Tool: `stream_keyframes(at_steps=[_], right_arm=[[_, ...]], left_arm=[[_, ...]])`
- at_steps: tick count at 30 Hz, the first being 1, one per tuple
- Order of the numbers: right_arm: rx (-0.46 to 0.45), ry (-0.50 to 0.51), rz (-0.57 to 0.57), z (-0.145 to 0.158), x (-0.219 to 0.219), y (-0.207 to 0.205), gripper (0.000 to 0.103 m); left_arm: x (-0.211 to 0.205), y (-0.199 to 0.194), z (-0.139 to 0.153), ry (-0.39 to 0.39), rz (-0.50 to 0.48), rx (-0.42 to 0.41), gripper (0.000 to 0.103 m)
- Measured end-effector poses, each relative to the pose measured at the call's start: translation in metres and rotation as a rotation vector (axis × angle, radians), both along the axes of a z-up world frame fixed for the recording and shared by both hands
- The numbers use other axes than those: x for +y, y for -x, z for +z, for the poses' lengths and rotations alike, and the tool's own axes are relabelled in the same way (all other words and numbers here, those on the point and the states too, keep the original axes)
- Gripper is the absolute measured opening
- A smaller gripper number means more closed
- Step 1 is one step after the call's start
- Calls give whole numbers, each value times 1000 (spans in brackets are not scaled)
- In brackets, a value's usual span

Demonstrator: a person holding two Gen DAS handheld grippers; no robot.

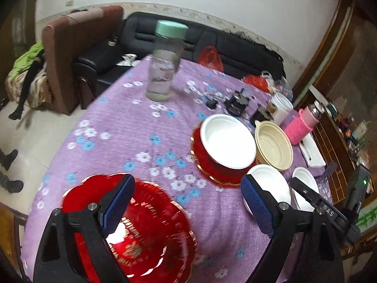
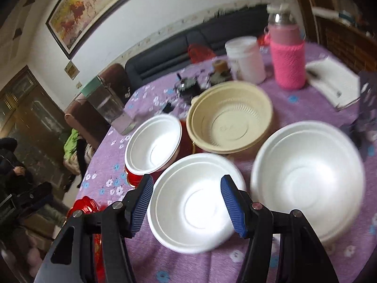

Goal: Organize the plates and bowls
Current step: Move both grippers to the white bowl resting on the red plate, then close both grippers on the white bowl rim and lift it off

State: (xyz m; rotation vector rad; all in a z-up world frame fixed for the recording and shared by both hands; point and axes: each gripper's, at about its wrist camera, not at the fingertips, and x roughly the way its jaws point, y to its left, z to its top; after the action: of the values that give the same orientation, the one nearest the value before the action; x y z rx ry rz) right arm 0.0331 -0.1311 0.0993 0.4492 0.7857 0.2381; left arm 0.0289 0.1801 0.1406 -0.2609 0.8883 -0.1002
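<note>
Purple flowered cloth covers the desk (image 1: 122, 127), with a black sofa (image 1: 212, 40) and a brown armchair (image 1: 70, 47) behind it against a white wall.

Left wrist view:
- Left gripper (image 1: 186, 202): fingers wide apart, nothing between the pads.
- Red scalloped plate (image 1: 150, 231): at 6 o'clock, lying flat under the left-hand finger; whether the finger touches it cannot be told.
- White bowl (image 1: 226, 139): at 3 o'clock, seated in a red dish (image 1: 205, 160) with a gold rim.
- Beige bowl (image 1: 274, 145): just beside the white bowl, on its right.
- Two white foam bowls: the nearer one (image 1: 271, 186) partly hidden by the right-hand finger, the second (image 1: 306, 184) just beyond it.
- Clear bottle (image 1: 167, 61) with a mint lid: upright at 12 o'clock.
- Pink-sleeved bottle (image 1: 300, 127) and white tub (image 1: 281, 108): at 2 o'clock near the desk's edge.
- Red bag (image 1: 211, 57): on the sofa.

Right wrist view:
- Right gripper (image 2: 186, 202): fingers partly apart, framing the nearer foam bowl (image 2: 193, 202) from above; the pads do not press on it.
- Second foam bowl (image 2: 306, 179): at 3 o'clock, just beside the first.
- Beige bowl (image 2: 229, 118) at 12 o'clock; white bowl (image 2: 154, 143) on the red dish at 10 o'clock.
- Framed painting (image 2: 77, 16): on the wall at 11 o'clock.
- Person in dark clothing (image 2: 11, 165): at 9 o'clock, beyond the desk.
</note>
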Motion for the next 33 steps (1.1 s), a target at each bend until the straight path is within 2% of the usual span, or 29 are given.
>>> stream_keyframes(at_steps=[9,16,20,23,25,31,32,33], right_arm=[[95,-48,75,-14,25,-60,64],[146,0,97,-19,50,-93,64],[162,17,95,-23,57,-105,61],[180,22,89,-27,58,-111,58],[190,25,85,-30,60,-116,54],[219,10,90,-40,65,-126,27],[222,5,91,-41,66,-126,19],[223,-7,94,-42,66,-126,18]], left_arm=[[-30,-75,-37,57,-78,93,89],[-37,-117,-63,114,-90,163,69],[-41,-130,-72,88,-80,175,67],[-41,-138,-80,99,-73,198,66],[-41,-142,-86,120,-85,222,56],[-41,-146,-96,157,-97,249,46],[-41,-146,-97,159,-100,251,45],[-42,-146,-97,155,-100,251,45]])
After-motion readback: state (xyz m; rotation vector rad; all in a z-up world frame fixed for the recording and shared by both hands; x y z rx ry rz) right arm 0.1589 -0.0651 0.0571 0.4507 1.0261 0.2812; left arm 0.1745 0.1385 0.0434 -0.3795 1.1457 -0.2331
